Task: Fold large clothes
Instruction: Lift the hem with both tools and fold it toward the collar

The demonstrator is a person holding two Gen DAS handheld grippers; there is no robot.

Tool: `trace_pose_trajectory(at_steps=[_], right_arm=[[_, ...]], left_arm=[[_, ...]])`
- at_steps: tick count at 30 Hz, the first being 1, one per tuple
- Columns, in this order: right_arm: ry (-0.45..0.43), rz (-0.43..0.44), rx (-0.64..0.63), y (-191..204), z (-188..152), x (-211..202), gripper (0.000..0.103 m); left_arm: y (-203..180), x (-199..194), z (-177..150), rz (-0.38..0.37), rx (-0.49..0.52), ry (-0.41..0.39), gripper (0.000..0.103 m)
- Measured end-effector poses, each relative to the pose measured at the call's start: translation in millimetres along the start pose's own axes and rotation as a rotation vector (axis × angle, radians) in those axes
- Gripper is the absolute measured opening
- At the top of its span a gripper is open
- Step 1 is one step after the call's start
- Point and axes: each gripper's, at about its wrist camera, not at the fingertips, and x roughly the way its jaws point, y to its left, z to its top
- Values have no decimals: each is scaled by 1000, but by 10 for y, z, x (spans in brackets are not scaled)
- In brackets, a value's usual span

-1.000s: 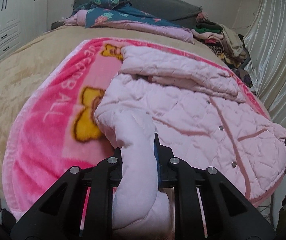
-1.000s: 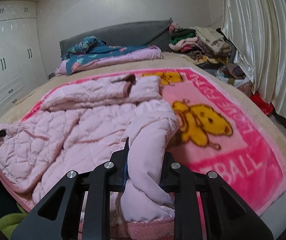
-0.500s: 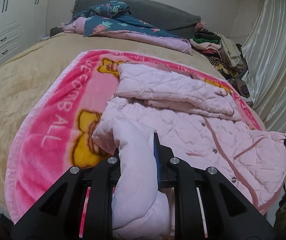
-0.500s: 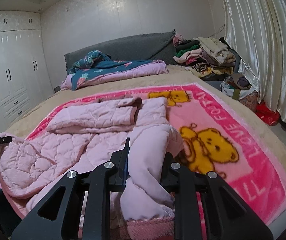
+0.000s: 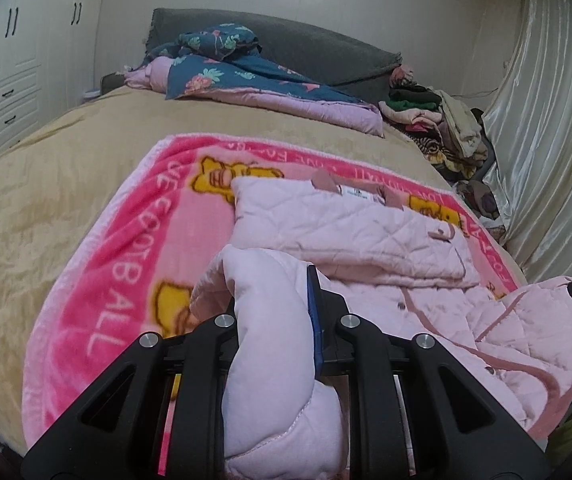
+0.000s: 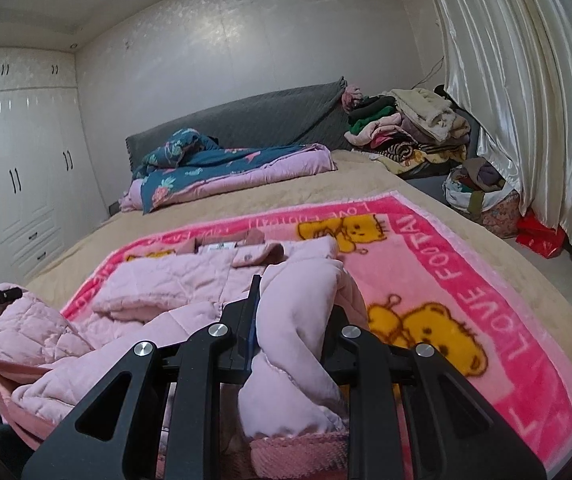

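Both grippers have lifted since a second ago. The left gripper (image 5: 274,312) pinches one hem corner of the pink quilted jacket (image 5: 366,232) between its fingers, and the right gripper (image 6: 292,312) pinches the other. The hem now hangs clear of the teddy-bear blanket (image 6: 446,280) at the bed's near edge, probably ready to fold toward the collar.
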Motion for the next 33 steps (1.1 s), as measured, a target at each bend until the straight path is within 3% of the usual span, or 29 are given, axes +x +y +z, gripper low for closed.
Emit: trace_pose_trajectory(at_steps=[15,33], right_arm=[[-28,-6,11,-1,371,369,19],[-29,-93,16,31,602,954,19]], left_arm=[[-83,167,277,55,3,-47,11],[24,543,419,127,27,-110,13]])
